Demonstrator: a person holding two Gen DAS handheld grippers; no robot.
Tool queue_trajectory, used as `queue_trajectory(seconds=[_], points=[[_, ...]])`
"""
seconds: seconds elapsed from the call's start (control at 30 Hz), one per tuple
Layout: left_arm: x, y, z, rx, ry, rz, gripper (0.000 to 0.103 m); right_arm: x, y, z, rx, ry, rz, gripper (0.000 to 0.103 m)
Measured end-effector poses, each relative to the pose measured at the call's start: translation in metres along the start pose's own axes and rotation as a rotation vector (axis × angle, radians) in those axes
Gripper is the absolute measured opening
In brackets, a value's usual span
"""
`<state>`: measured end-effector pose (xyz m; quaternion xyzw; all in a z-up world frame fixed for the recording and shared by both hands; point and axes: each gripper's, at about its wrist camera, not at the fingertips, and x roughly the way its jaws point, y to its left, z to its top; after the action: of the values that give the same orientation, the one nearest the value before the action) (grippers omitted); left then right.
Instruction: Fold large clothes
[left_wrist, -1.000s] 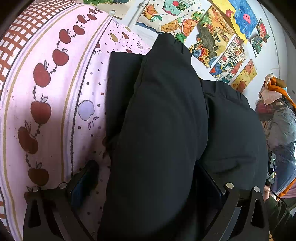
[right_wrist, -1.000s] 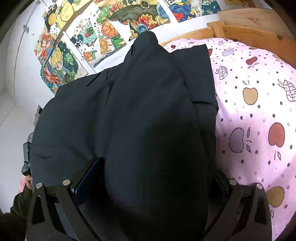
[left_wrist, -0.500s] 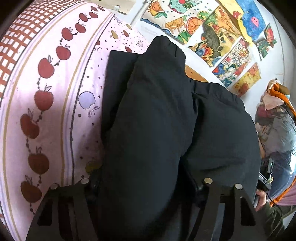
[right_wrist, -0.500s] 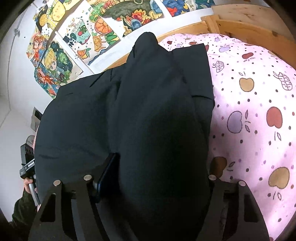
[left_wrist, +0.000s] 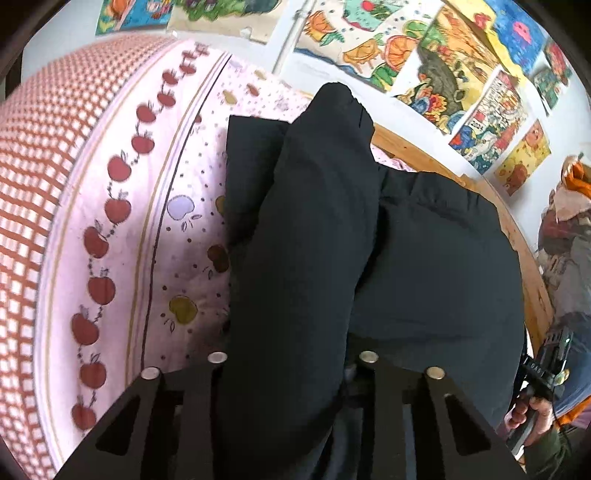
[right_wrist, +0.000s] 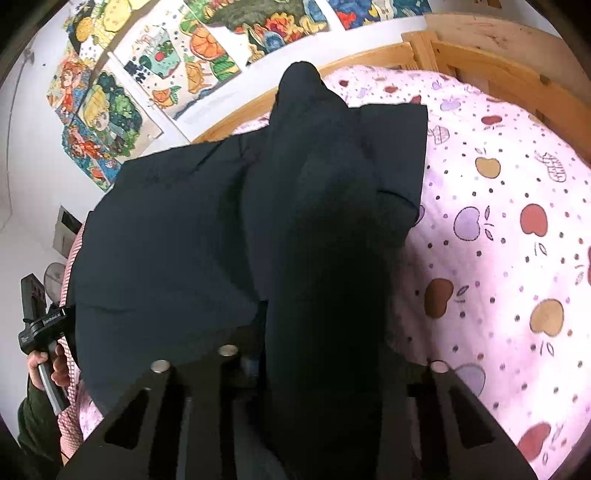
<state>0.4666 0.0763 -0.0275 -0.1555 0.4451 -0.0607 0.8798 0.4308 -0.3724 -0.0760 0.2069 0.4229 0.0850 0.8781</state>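
Left wrist view: The left gripper (left_wrist: 291, 365) points down at a black garment (left_wrist: 424, 258) that lies on a pink apple-print bedsheet (left_wrist: 122, 229). Its jaws are closing, and a thick raised fold (left_wrist: 314, 240) of the garment runs between them and away from the camera. The 2 fingers stand close on either side of the fold; the pads are hidden by the cloth, so actual pressure on it cannot be confirmed beyond the bunching at the jaws. The rest of the garment spreads flat to the right, reaching the wooden bed frame (left_wrist: 524, 258). Colourful posters (left_wrist: 443, 66) cover the wall behind. At the lower right edge, a hand (left_wrist: 532, 410) holds the other gripper's handle.

Right wrist view: The right gripper (right_wrist: 328, 362) points down at the same black garment (right_wrist: 166, 240). Its jaws are closing, with a tall ridge (right_wrist: 325, 240) of cloth between the 2 fingers; the pads are hidden here too. The garment extends flat to the left, and the bedsheet (right_wrist: 498, 240) lies bare to the right. The bed frame (right_wrist: 480, 62) borders the far side. At the left edge, a hand (right_wrist: 48, 365) in a dark green sleeve (right_wrist: 33, 424) grips the other tool's handle.
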Motion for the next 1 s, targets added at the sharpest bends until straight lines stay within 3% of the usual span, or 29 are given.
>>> queue_trajectory(seconds=[0.1, 0.33, 0.53, 0.63, 0.7, 0.87, 1.0], points=[[-0.017, -0.006, 0.000, 0.013, -0.026, 0.010, 0.022, -0.015, 0.008, 0.000, -0.022, -0.033, 0.003, 0.018], [-0.058, 0.000, 0.007, -0.044, -0.054, -0.045, 0.016, -0.054, 0.035, 0.008, -0.093, -0.097, 0.043, 0.014], [-0.103, 0.001, -0.001, 0.017, -0.107, -0.005, 0.011, -0.087, 0.068, 0.001, -0.170, -0.147, 0.075, 0.013], [-0.130, 0.003, -0.010, 0.046, -0.158, -0.044, 0.009, -0.104, 0.080, -0.002, -0.190, -0.165, 0.100, 0.013], [-0.148, -0.001, -0.017, 0.089, -0.187, 0.002, 0.009, -0.112, 0.090, -0.006, -0.209, -0.170, 0.107, 0.013], [-0.148, 0.013, -0.027, 0.084, -0.146, 0.027, 0.009, -0.125, 0.097, -0.013, -0.210, -0.180, 0.111, 0.013], [-0.125, 0.027, -0.025, 0.091, -0.097, 0.031, 0.011, -0.122, 0.094, -0.017, -0.211, -0.152, 0.075, 0.013]])
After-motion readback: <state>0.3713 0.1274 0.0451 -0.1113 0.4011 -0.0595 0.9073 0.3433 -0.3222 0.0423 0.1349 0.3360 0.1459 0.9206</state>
